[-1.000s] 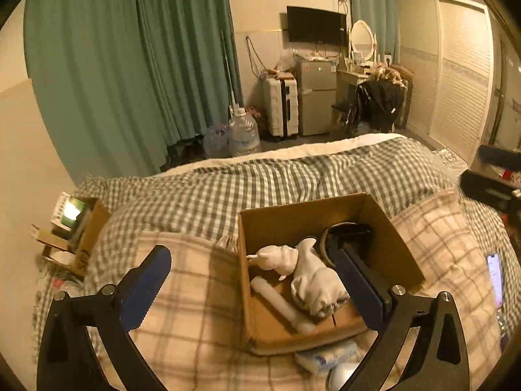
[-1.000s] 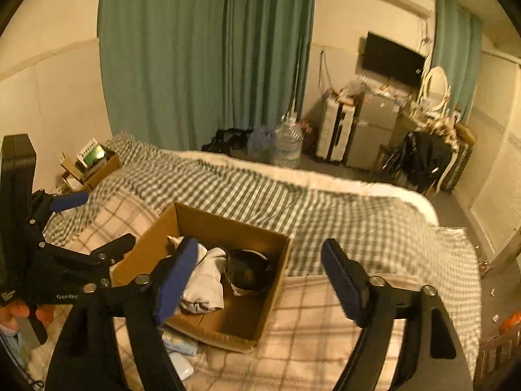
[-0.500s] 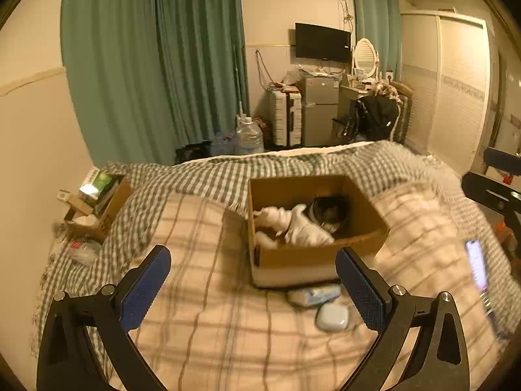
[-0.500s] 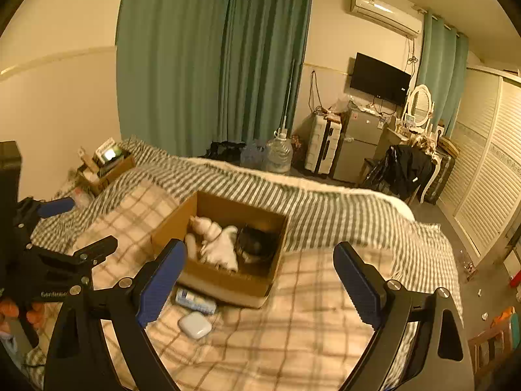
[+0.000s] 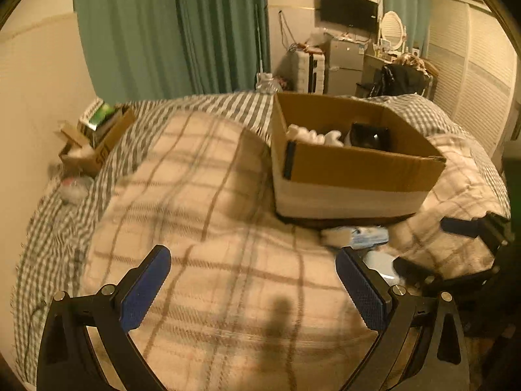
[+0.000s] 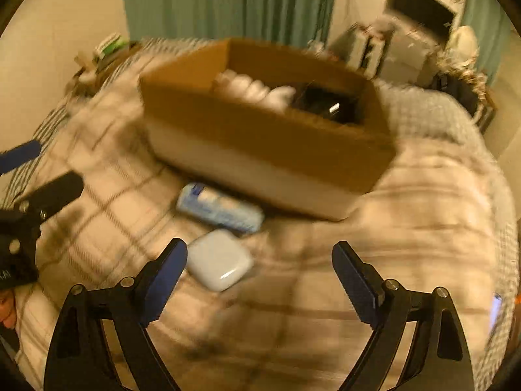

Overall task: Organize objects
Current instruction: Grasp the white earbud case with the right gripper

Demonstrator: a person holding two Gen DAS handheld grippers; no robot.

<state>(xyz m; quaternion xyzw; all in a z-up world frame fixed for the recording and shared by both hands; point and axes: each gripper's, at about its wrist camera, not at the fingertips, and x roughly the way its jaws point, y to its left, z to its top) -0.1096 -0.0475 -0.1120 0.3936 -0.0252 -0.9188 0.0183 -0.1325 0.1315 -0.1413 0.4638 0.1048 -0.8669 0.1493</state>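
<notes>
Currently: both grippers empty, low over the bed point(image 5: 228, 195), aimed at the loose items in front of the box point(image 5: 351, 169).

Right gripper point(image 6: 259, 260): jaws wide, holding nothing. White case point(image 6: 219, 263) just beside the left pad point(image 6: 166, 275), inside the jaw span but off to one side. Judged step: approach for pickup of the case. Jaw width suited to a flat, smooth, rounded shell; risk of slip on the glossy surface and of the case sinking into the soft blanket under pressure.

Left gripper point(image 5: 252, 290): jaws wide, holding nothing, over bare blanket point(image 5: 211, 260), well apart from any item. Judged role: standby, clear of the right gripper's path.

Blue-and-white packet point(image 6: 219, 210): flat on the blanket, between the case and the box, its far edge tucked against or under the box wall; exact contact not discernible through the blur.

Box: open top, set on the bed, already holding white cloth items point(image 5: 314, 137) and a dark object point(image 5: 369, 135). Judged purpose: collection point, so packet and case remain to be stowed.

Second box point(image 5: 97, 143) at the bed's left edge, holding small items including something green.

Writing:
- Packet: blue printing present, not legible.
- Second box: dark lettering on the side, not legible.
- Box: dark tape strip at one corner, no readable text.
- Left gripper body, seen in the right wrist view: white lettering, cut off at the edge, not legible.
</notes>
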